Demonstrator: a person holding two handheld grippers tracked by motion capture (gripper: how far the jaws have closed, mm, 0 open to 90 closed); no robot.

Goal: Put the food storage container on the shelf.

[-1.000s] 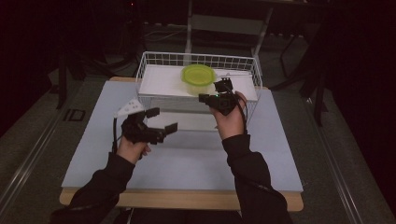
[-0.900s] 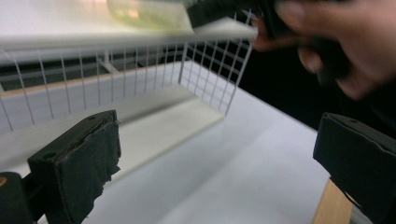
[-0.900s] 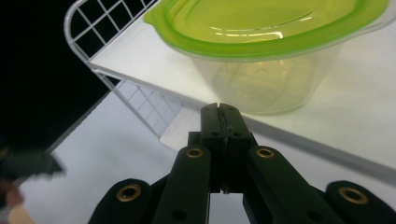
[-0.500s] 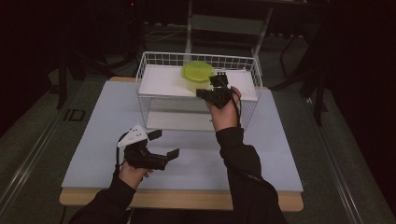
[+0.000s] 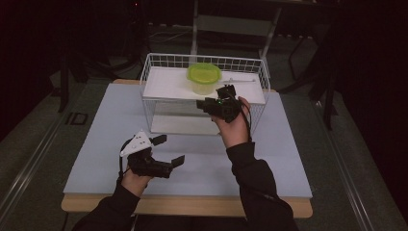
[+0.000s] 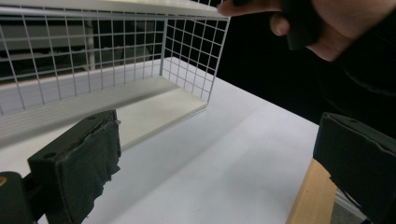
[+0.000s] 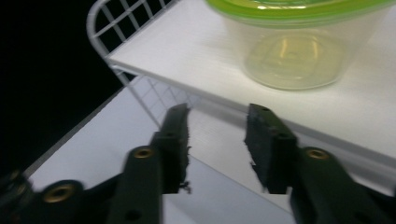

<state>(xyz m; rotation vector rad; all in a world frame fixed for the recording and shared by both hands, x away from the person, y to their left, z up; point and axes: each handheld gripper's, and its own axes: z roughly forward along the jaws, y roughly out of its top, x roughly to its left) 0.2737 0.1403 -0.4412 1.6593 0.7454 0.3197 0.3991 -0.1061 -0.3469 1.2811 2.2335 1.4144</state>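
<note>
The left gripper [image 5: 166, 151] rests low over the white tabletop [image 5: 288, 159], jaws wide apart and empty. The right gripper [image 5: 219, 98], jaws just opening with nothing between them, faces the clear lime-lidded plastic tub [image 5: 204, 79] on the white wire rack's top shelf [image 5: 163, 86]. It should widen further and approach level, straddling the tub below its lid.

Dark lab/studio w/ test table [image 5: 288, 159], wire rack [image 5: 159, 72].
</note>
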